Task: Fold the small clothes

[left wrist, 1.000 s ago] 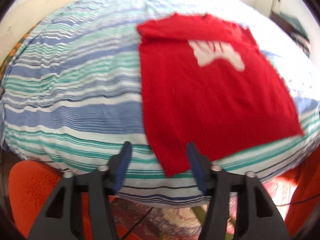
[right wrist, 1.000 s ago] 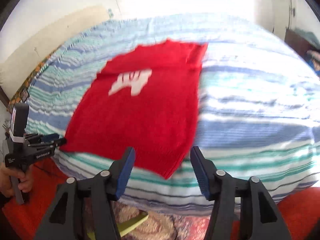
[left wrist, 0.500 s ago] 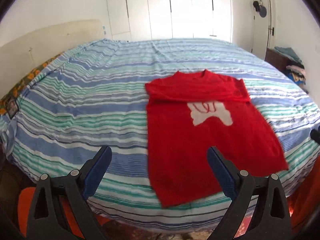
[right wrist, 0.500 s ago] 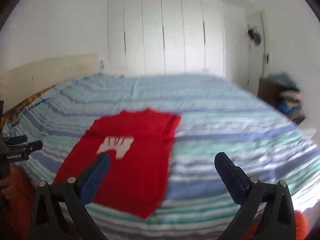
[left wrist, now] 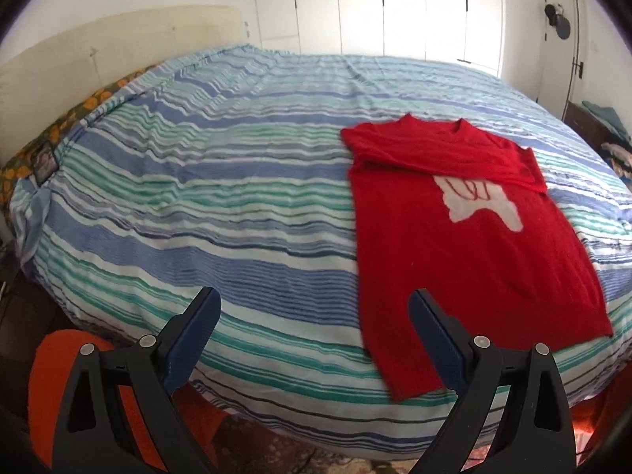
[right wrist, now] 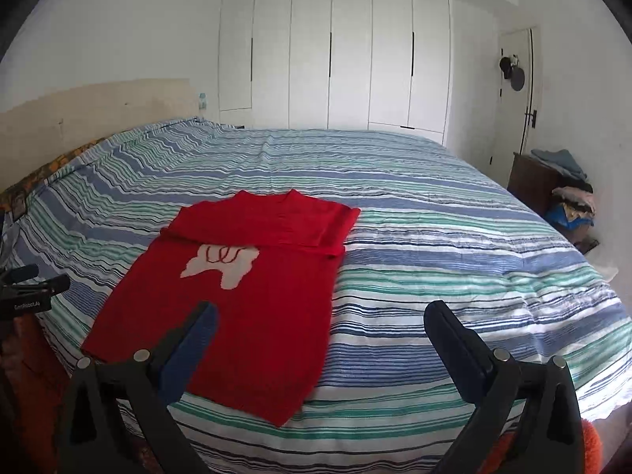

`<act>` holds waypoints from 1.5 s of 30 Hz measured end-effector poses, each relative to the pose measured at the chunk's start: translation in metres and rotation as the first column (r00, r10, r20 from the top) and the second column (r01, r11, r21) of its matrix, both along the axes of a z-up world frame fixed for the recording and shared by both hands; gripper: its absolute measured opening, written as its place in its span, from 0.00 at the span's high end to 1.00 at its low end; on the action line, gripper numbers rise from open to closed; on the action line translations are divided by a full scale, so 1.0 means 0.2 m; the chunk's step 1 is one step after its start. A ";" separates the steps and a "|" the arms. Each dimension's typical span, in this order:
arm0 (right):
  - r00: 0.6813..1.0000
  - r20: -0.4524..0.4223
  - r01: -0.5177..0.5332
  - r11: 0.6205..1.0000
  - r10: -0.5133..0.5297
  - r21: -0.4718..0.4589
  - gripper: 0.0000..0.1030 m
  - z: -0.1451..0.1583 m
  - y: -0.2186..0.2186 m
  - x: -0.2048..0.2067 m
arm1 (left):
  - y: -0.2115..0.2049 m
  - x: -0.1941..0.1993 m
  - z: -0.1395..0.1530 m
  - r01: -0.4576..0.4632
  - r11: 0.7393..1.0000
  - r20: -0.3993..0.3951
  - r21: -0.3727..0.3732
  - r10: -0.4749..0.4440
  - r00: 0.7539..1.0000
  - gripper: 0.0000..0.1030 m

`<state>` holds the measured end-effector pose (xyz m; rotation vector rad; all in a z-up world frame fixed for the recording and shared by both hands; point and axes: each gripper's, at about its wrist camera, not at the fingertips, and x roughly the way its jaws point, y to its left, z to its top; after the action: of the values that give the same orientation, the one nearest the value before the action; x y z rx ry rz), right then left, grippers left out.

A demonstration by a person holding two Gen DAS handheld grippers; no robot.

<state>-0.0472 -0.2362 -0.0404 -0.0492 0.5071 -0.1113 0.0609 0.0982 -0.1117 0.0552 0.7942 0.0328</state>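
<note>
Sweater, red with a white patch on its front, lies flat on the striped bedspread near the bed's near edge, toward the near corner on the side away from the headboard. Its sleeves are folded across the chest, forming a band just above the white patch, and the neckline points toward the far edge of the bed. The hem reaches the near edge, with one bottom corner drooping slightly over it.

The left tool hovers above the near edge, its blue-padded jaws spread wide with nothing between them; in its view the sweater's nearer long side sits just beyond the right jaw. The right tool is likewise spread wide and empty, held above the near edge, with the sweater's lower half seen past its left jaw. Neither tool touches the cloth.

In the right wrist view the left tool also appears at the left border, beside the bed's near edge. White wardrobe doors stand beyond the far edge, and a pile of clothes rests on a dark cabinet beside the bed.
</note>
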 end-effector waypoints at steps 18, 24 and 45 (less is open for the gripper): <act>0.995 -0.095 0.028 0.998 -0.023 0.056 0.00 -0.19 -0.09 0.08 | -0.08 0.04 -0.06 0.046 0.996 -0.088 0.081 -0.039 0.995 0.02; 0.994 -0.112 0.013 0.999 -0.008 0.047 0.00 -0.21 -0.07 0.10 | -0.10 0.05 -0.07 0.072 0.996 -0.112 0.053 -0.066 0.992 0.01; 0.927 -0.312 -0.038 0.880 0.207 0.473 0.02 -0.24 -0.29 0.17 | -0.10 0.12 -0.19 0.141 0.959 -0.349 -0.246 -0.223 0.910 0.03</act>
<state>-0.0122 -0.2942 -0.0894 0.3721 0.8819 0.1523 0.0842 0.0780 -0.1505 -0.0733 1.1689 -0.2506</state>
